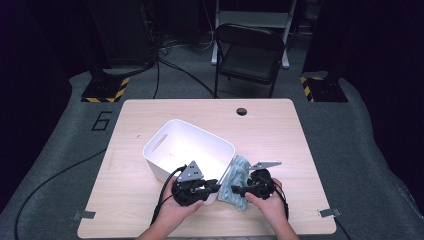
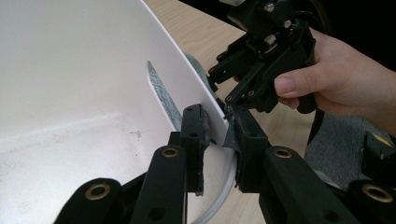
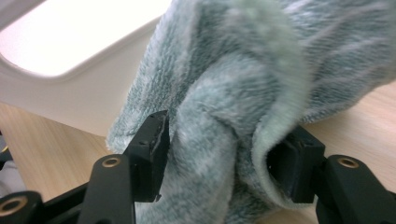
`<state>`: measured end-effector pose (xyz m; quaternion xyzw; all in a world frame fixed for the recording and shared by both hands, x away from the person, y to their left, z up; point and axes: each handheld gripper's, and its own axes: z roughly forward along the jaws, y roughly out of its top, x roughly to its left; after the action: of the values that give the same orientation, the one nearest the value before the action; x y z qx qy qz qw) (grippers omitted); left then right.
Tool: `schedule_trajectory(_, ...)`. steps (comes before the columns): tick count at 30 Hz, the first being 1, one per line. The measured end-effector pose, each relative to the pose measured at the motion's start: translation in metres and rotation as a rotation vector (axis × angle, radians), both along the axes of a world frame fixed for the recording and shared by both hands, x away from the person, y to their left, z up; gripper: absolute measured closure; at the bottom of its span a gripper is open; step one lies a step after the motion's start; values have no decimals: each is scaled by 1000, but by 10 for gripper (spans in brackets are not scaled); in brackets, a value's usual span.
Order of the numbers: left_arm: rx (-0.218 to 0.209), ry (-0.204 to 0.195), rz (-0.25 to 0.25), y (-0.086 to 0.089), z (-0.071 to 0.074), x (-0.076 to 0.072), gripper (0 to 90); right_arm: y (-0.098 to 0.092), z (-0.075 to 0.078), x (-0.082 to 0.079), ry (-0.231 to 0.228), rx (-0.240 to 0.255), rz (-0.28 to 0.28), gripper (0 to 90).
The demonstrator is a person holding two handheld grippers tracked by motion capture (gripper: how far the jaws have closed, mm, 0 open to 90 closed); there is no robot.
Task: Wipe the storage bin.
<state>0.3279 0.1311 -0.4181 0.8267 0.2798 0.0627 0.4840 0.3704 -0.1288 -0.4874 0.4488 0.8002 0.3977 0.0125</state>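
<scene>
L gripper [image 2: 219, 140] clamped on the white bin's [image 1: 165, 150] near wall, R gripper [image 3: 219, 158] jaws spread round the grey-green towel [image 3: 243, 93] bunched on the table vs the bin's side — soft, light, floppy imo, so I'd pinch a thick fold.

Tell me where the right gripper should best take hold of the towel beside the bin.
Grip the raised fold of the towel lying against the bin wall, coming in level from the person's side. That ridge stands up between the right gripper's jaws, offering bulk to pinch.
</scene>
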Motion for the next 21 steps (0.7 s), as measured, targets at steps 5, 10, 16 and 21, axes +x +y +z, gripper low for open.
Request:
schedule_trajectory(5, -4, 1, 2, -1, 0, 3, 762, -11, 3, -2, -11, 11, -37, 396)
schedule_trajectory(10, -7, 10, 4, -1, 0, 4, 761, -20, 10, -5, -67, 39, -79, 349)
schedule_trajectory(16, -12, 10, 6, -1, -1, 4, 760, -12, 14, -6, -196, 48, -101, 276)
schedule_trajectory(21, -16, 10, 7, 0, -2, 4, 760, 1, 15, -4, -260, 35, -53, 260)
